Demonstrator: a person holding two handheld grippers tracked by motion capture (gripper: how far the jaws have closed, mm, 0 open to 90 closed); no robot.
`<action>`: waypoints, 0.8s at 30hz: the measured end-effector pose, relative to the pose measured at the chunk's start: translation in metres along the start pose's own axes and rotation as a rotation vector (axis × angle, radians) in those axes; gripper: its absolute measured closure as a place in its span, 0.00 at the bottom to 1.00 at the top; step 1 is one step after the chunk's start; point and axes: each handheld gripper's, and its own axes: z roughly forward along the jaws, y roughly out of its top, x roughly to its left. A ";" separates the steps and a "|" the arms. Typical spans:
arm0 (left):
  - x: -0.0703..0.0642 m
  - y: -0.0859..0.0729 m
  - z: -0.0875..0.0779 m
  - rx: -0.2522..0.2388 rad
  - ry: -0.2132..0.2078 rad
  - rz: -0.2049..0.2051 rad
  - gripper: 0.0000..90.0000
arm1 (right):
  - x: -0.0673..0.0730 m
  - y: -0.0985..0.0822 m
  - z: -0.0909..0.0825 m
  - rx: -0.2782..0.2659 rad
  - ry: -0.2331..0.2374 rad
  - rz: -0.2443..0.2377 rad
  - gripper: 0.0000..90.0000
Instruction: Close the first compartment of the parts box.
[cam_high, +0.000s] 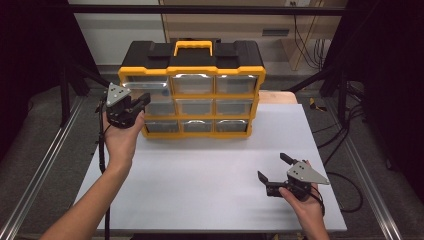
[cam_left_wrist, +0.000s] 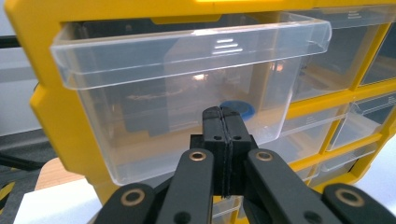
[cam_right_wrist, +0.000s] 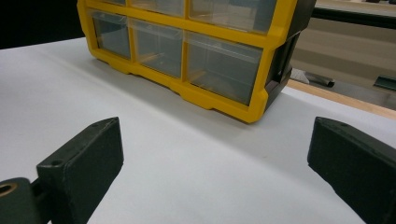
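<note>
Black jaws of the left gripper (cam_left_wrist: 224, 122) sit pressed together with nothing between them, right in front of the clear top-left drawer (cam_left_wrist: 187, 88) of the yellow organiser (cam_high: 191, 90). That drawer stands slid partly out of its frame, and a blue round item (cam_left_wrist: 239, 108) lies inside it just beyond the jaw tips (what it is, I cannot tell).

With its jaws together, that gripper could only push: a shove off-centre might skew the drawer so it binds, or slide the whole organiser back across the white worktop (cam_high: 200, 185), since nothing braces it.

Well off to the other side, the right gripper (cam_high: 274, 169) rests low by the worktop with its jaws wide apart and empty, the organiser's lower corner ahead of it, too far away to steady anything quickly.
</note>
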 end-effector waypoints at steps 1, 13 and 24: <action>0.000 0.001 0.000 0.000 -0.001 0.005 1.00 | 0.000 0.000 0.000 0.000 0.000 0.000 0.04; 0.004 0.000 0.005 0.019 0.014 0.008 1.00 | 0.001 0.000 0.000 0.000 0.000 -0.012 0.05; 0.012 0.002 0.004 0.012 0.031 0.002 1.00 | 0.001 0.000 0.000 0.006 0.003 -0.005 0.05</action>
